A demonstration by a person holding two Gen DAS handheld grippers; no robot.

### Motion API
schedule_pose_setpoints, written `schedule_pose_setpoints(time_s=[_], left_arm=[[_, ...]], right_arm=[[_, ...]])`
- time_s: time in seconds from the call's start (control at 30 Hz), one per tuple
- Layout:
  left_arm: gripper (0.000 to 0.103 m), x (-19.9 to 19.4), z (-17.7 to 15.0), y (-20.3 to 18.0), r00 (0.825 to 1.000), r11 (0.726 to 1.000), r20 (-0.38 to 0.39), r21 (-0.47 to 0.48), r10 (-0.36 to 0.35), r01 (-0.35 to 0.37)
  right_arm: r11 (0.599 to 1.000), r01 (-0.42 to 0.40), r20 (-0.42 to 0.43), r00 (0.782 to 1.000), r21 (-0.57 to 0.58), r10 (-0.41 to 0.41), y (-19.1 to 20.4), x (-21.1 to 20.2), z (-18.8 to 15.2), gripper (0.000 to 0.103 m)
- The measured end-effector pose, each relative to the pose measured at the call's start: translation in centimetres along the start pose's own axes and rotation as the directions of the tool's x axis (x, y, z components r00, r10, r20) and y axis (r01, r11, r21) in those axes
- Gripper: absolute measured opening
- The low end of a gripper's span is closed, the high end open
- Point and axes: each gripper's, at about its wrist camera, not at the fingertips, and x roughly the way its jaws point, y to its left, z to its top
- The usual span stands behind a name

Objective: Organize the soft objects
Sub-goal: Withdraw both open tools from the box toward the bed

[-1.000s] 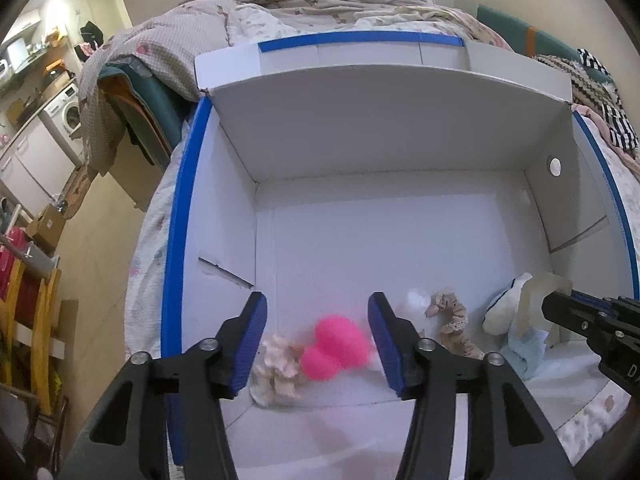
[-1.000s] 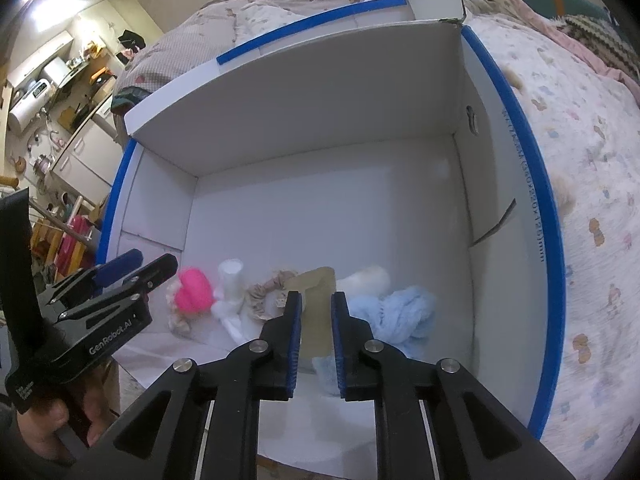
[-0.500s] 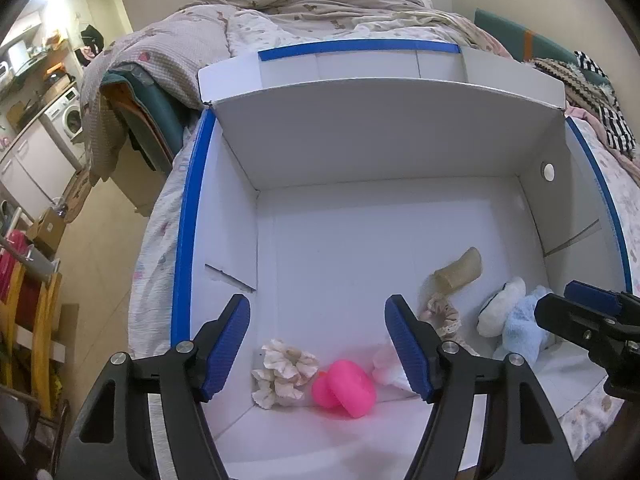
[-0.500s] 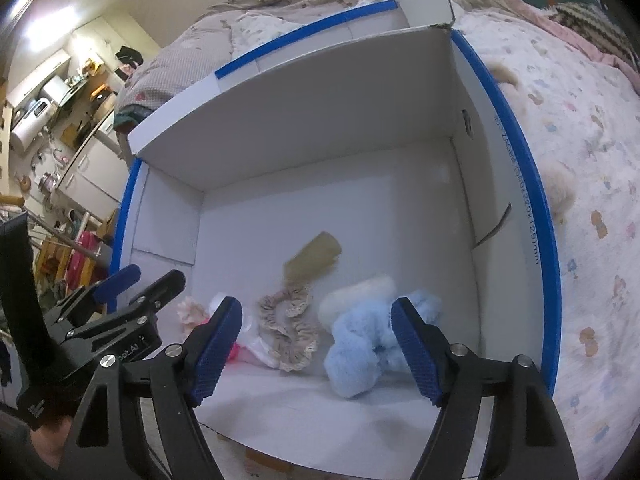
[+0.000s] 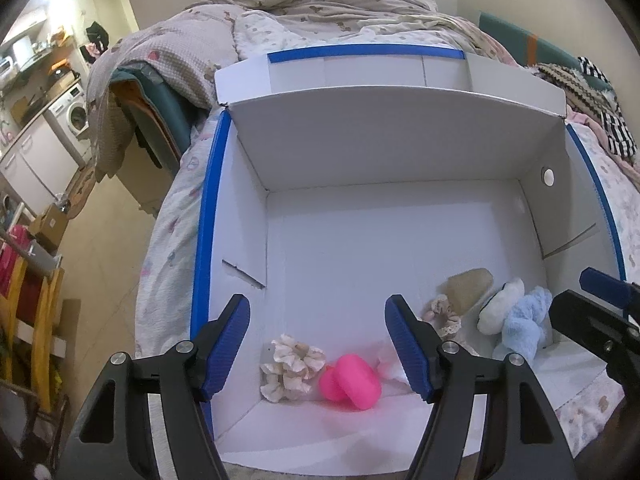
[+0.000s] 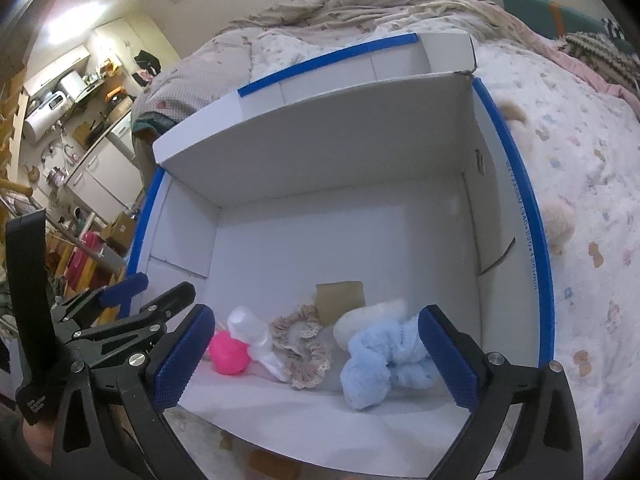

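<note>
Jaws on right gripper (image 6: 316, 360) just opened wide, empty, blue plush (image 6: 384, 360) between them in white box (image 6: 504, 216); left gripper (image 5: 318, 344) open, empty, above pink toy (image 5: 354, 382) near front wall.

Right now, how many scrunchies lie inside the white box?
3, possibly more hidden. A cream scrunchie lies near the left wall, a beige lace-edged scrunchie in the middle, and a fluffy blue scrunchie on the right, all near the front.
</note>
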Motion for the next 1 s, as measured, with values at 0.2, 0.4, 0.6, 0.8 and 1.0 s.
schedule_pose_setpoints(time_s=[0.2,0.4,0.6,0.8,1.0], left_arm=[[0.067,-0.9,0.0,0.6,1.0,0.999,0.006,-0.036,-0.001,0.002],[0.067,-2.0,-0.4,1.1,1.0,0.998,0.016,-0.056,0.006,-0.005],[0.067,-3.5,-1.2,2.0,1.0,0.997,0.029,-0.073,0.011,-0.009],[0.067,-5.0,-3.0,2.4,0.998,0.997,0.046,-0.062,0.043,-0.04],[0.067,-5.5,-4.5,3.4,0.997,0.996,0.034,-0.065,0.065,-0.063]], right_arm=[[1.0,-0.001,0.015,1.0,0.005,0.001,0.5,-0.6,-0.3,0.103],[1.0,0.011,0.03,0.999,0.007,-0.012,0.6,-1.3,-0.8,0.103],[1.0,0.019,0.043,0.999,0.016,-0.019,0.5,-2.5,-1.5,0.103],[1.0,0.026,0.052,0.998,-0.005,-0.026,1.1,-3.9,-2.7,0.103],[0.998,0.047,0.046,0.998,-0.033,-0.046,1.6,-4.7,-3.9,0.103]])
